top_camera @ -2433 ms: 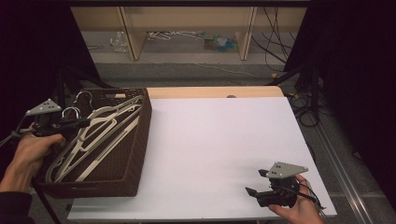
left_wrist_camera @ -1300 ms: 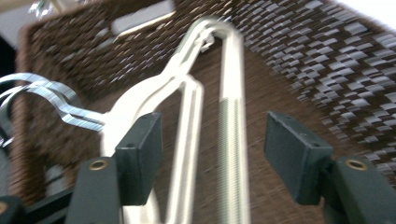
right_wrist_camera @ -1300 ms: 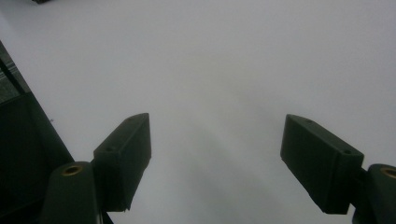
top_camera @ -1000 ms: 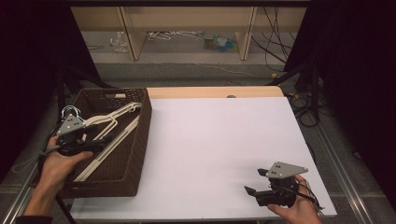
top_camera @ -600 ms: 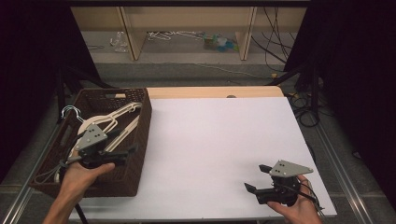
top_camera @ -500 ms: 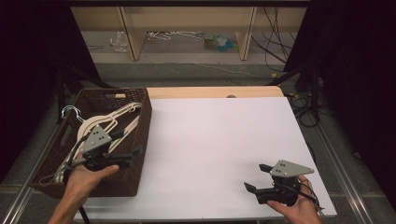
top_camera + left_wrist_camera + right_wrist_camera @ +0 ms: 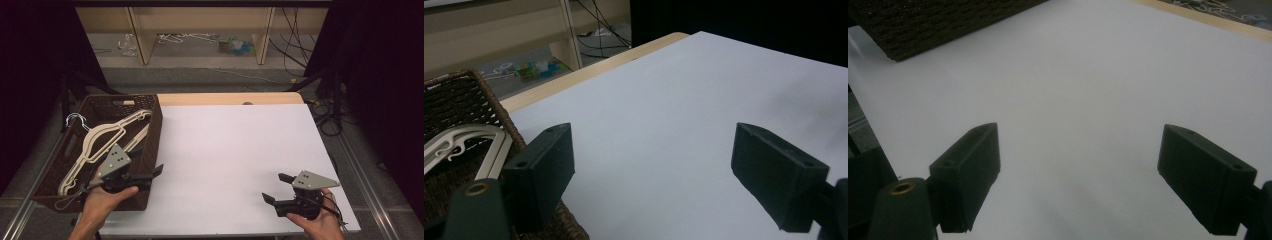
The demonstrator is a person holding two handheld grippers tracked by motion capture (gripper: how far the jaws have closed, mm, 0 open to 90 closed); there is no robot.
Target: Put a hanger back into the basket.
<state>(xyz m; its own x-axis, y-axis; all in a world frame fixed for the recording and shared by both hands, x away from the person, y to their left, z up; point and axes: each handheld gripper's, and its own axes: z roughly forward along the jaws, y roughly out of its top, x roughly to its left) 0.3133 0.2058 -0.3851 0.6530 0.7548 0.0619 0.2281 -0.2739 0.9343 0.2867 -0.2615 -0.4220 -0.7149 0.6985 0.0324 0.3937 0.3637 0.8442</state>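
Hangers (image 7: 107, 142), cream-coloured and heaped together, lie inside the dark wicker basket (image 7: 150, 125) at the left side of the worktop (image 7: 235, 150). One hanger's metal hook (image 7: 75, 120) pokes over the basket's left wall. None of them has reached the white surface, which lies bare from the basket's right wall across to the far edge, so the work of lifting hangers out seems to be at its very start, with everything left to do.

Left tongs (image 7: 150, 172) hover at the basket's near right corner, above its rim, pointing out over the white sheet and away from the heap. Their jaws stand wide apart with nothing between them; the left gripper view shows only blank worktop between the two black pads, with the basket wall (image 7: 484, 100) and the curved shoulder of one hanger (image 7: 474, 140) off to the side. The person's left hand (image 7: 102, 200) grips the handle from below.

Right tongs (image 7: 277, 187) rest low near the front right of the worktop, well apart from the basket, jaws likewise spread wide and holding nothing. In the right gripper view the basket's woven side (image 7: 948, 20) sits far off across the sheet.

The basket holds only hangers, as far as the tangle allows a count: several, overlapping, hooks toward the far left.
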